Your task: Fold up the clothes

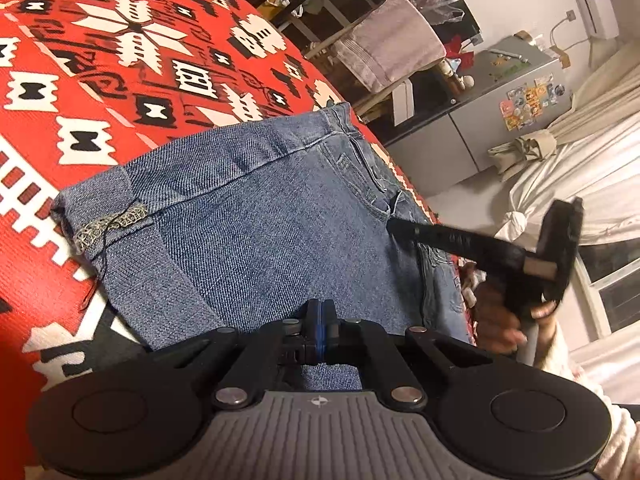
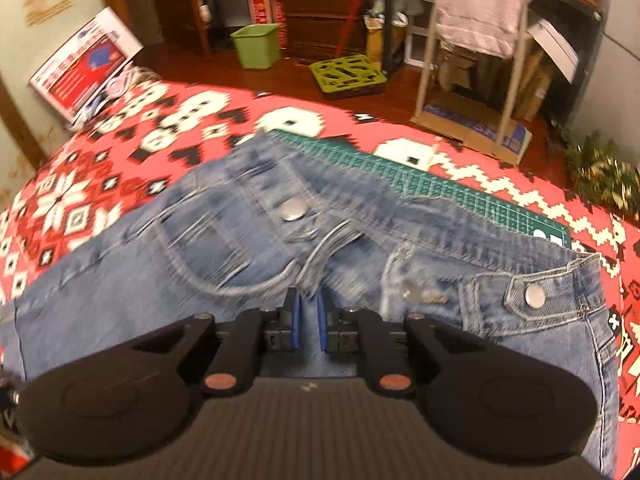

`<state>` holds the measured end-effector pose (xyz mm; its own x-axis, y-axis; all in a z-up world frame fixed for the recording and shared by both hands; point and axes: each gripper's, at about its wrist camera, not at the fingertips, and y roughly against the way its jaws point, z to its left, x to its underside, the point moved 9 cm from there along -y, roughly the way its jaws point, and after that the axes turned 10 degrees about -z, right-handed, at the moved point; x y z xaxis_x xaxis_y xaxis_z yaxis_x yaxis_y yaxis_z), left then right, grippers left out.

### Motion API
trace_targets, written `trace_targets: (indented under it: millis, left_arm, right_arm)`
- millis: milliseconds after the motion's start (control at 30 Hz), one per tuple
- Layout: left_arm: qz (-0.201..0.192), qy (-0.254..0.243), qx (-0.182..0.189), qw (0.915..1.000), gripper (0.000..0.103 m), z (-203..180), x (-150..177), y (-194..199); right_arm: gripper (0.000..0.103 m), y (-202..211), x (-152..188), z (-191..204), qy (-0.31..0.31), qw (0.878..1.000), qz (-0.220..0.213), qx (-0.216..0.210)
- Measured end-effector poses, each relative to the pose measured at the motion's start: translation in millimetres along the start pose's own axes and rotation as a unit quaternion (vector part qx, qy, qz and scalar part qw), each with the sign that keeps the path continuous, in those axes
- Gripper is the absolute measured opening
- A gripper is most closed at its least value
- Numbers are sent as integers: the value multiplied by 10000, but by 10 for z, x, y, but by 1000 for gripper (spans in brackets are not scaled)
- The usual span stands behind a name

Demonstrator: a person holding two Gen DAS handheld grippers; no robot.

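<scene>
Left wrist view
- Jeans (image 1: 256, 216): lie folded on the red patterned tabletop (image 1: 80, 92); hem end (image 1: 100, 216) with frayed stitching at far left, waistband side runs off to the right edge.
- Left gripper (image 1: 319, 312): blue pads pressed together, tips low over the denim near the near edge. No cloth visible between them – jaws together on nothing, as far as this view shows.
- Right gripper (image 1: 394, 226): seen side-on, tip down at the pocket area of the jeans, held by a hand (image 1: 500, 316). Jaw state not readable from this angle.

Right wrist view
- Jeans (image 2: 240, 248): waistband, button (image 2: 294, 210) and fly face the camera; part of the waistband rests on a green cutting mat (image 2: 460, 196). Picture is motion-blurred.
- Right gripper (image 2: 308, 312): pads stand a little apart, a narrow gap with denim showing behind it – jaws apart, not clamped on anything I can see.
- Second snap (image 2: 534, 295): on a tab at the right, near the side seam.

Step in hand
- Judgement: legs look already doubled over; this is the reposition between folds – both grippers hovering at the denim, neither holding it.

Next move calls for
- Likely: each gripper pinches one corner of the same end, both layers in the bite, then lifts and carries together so the stack doesn't skew.
- Watch: thick waistband seam – may not fit in the narrow gap.
</scene>
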<state>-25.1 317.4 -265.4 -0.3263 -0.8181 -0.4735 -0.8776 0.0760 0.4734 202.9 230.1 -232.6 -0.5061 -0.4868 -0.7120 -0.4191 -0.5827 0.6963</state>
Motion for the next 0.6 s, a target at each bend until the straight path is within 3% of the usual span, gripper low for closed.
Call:
trace_targets:
  millis: [233,367,433,600]
  left_arm:
    - [19,67,10,10000,3,10,0,4]
    - [34,71,4,10000,3,5,-2,5]
    - [26,26,-22,10000,3,-6,3,9]
    - [40,-19,-125,9999,2,-27,2,31]
  right_arm:
    - [11,224,45,426,274,9973,-12,-675]
    - [11,129,168,487,496,9980,81,-378]
    - [12,162,155,427,109,9992,129,-376]
    - [12,774,233,475,-75,9984,-164,-534]
